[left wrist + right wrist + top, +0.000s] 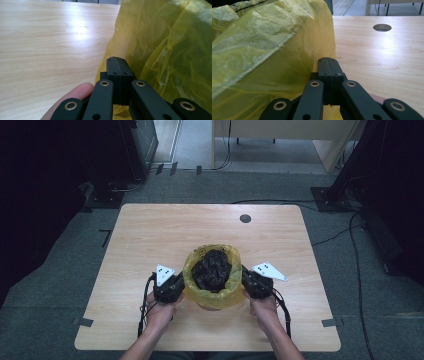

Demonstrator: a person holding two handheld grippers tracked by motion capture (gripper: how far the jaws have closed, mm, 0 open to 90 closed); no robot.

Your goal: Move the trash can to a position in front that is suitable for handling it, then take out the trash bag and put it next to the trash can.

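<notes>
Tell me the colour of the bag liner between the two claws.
Translucent yellow; the bag liner shows best in the right gripper view.

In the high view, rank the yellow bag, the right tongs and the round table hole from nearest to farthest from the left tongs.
1. Yellow bag: directly beside the left tongs, on their right.
2. Right tongs: across the bag, at its other side.
3. Round table hole: near the table's far edge.
</notes>
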